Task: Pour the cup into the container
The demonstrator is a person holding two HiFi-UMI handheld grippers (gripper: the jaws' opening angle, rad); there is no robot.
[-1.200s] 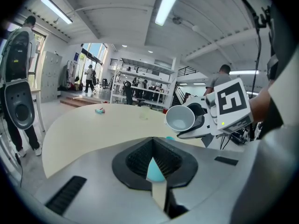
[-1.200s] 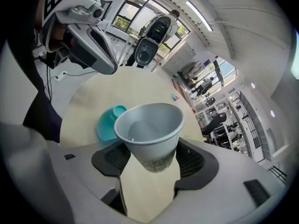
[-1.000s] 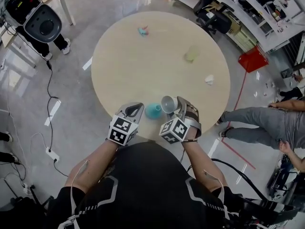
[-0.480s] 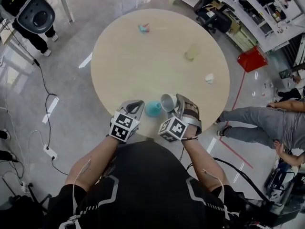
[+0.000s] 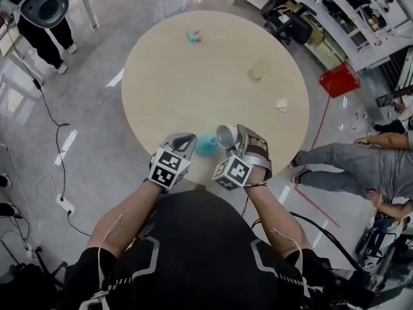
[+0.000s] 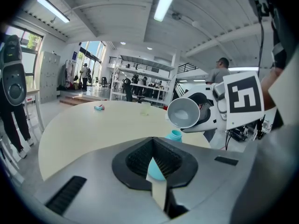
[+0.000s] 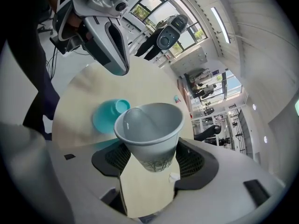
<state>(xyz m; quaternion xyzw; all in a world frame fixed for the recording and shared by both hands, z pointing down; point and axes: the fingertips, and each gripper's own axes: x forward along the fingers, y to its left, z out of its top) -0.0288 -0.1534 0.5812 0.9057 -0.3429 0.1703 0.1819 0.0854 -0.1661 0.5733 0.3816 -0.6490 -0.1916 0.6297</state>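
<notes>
My right gripper (image 5: 233, 139) is shut on a grey paper cup (image 7: 149, 134), holding it by the lower wall. The cup is tipped on its side, and its mouth (image 6: 184, 112) faces the teal container (image 5: 206, 145). That container is a round flask with a short neck (image 6: 174, 135), standing on the round table (image 5: 213, 82) near its front edge. A pale glossy patch shows inside the cup; I cannot tell what it is. My left gripper (image 5: 185, 142) is just left of the container. Its jaws are shut to a thin slit, with teal visible beyond the tips (image 6: 156, 167).
Far across the table lie a small teal-and-pink object (image 5: 193, 39), a pale green cup (image 5: 259, 71) and a crumpled white scrap (image 5: 282, 106). A person's legs (image 5: 348, 163) stretch out right of the table. A red bin (image 5: 342, 81) and floor cables (image 5: 61, 147) are nearby.
Both grippers, cup and container keep the same places relative to each other. The view has shifted slightly, and the standing person at upper left has drifted toward the corner.
</notes>
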